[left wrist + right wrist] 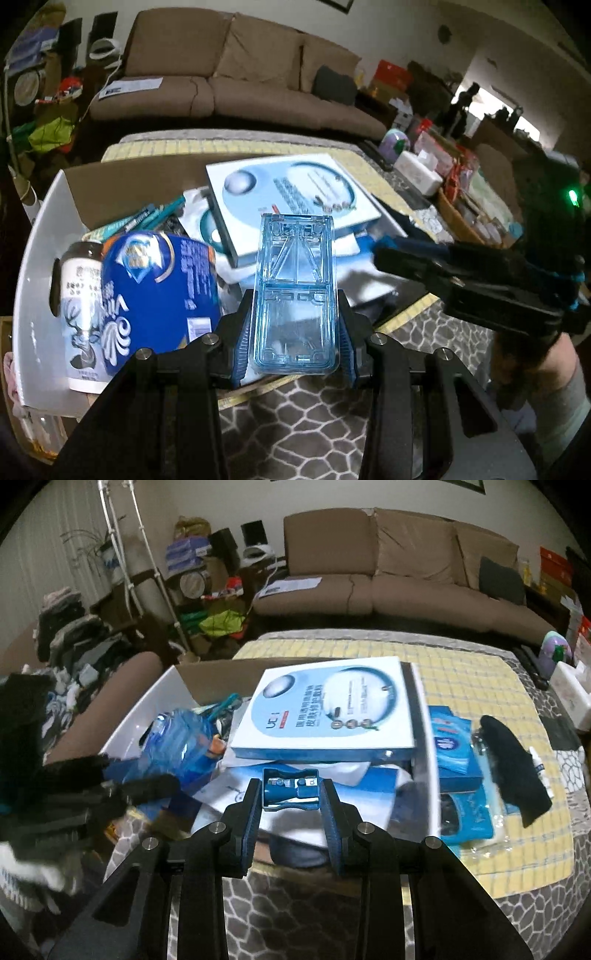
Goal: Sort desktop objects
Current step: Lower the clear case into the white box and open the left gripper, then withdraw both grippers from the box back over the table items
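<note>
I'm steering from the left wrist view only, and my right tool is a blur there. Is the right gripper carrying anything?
Observer: Yes. The right gripper is shut on a small blue sharpener-like piece.
Operator: What lies on the table to the right of the box?
Observer: Outside the white box, blue packets lie flat, with a black cloth item just right of them.

Brown sofa (399,565) against the wall, grey cushion (500,579), clothes pile (70,627), patterned rug (295,904)
</note>
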`<state>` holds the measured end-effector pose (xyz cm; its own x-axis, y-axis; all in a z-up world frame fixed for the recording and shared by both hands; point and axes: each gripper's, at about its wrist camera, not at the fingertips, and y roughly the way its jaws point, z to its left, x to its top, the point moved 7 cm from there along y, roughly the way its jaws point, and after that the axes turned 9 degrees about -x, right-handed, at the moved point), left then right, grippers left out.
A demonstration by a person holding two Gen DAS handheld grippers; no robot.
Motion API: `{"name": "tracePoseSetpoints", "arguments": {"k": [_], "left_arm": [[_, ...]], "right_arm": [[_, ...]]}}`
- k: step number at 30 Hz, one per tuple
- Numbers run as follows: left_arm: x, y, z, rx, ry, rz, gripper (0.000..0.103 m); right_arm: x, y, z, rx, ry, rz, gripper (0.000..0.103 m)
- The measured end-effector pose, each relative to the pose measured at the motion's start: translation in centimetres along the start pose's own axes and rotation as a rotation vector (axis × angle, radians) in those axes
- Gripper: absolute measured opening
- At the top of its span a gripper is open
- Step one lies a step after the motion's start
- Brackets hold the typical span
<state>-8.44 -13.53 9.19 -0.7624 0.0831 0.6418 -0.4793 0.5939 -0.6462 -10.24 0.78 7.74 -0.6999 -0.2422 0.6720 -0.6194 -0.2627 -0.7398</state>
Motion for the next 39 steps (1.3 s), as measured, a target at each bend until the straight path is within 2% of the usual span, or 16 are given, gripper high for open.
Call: {"name": "tracePoseSetpoints", "arguments": {"k": [7,10,13,16,21,22,26,28,33,39], "left_arm": [[-0.8,1.7,0.3,0.037,0.015,0.037,0.038],[-0.5,1.4,1.0,0.034,-0.015,0.017,0.043],[0.1,0.1,1.4,0.021,-0.039,-0.031,0.049],[0.6,-1.4,2.0,0.018,-0.072,-0.088,0.062],[1.0,-2.4,2.8,0.017,-0.125,-0.140,0.066],[0.9,-2.4,2.7,0.018,-0.125,-0.143,0.072],[0.9,-1.9,0.8,0.017,-0.071,-0.129,0.093],[0.9,-1.3,-1.0,0.019,-0.029,-0.115,0.099],[1.5,0.0,-5.2,-0.015,0.027,-0.108,0.102],[2.1,2.8,-10.3,-0.066,0.070,-0.074,0.102]], "right_arm": [[-0.7,3.4,0.6,-0.026,-0.019,0.059,0.032],[-0.9,3.7,0.3,-0.016,0.009,0.072,0.046],[-0.7,2.7,-0.4,0.000,0.045,0.048,0.050],[-0.2,1.2,-1.6,-0.001,0.071,0.020,0.051],[0.5,-1.7,-4.7,-0.025,0.115,-0.028,0.060],[0.5,-2.1,-5.3,-0.030,0.120,-0.034,0.061],[0.1,-4.1,-9.4,-0.090,0.148,-0.058,0.074],[-0.4,-4.7,-12.1,-0.128,0.174,-0.056,0.078],[-2.1,-5.9,-18.3,-0.179,0.261,-0.055,0.082],[-4.6,-5.8,-22.6,-0.180,0.336,-0.035,0.082]]}}
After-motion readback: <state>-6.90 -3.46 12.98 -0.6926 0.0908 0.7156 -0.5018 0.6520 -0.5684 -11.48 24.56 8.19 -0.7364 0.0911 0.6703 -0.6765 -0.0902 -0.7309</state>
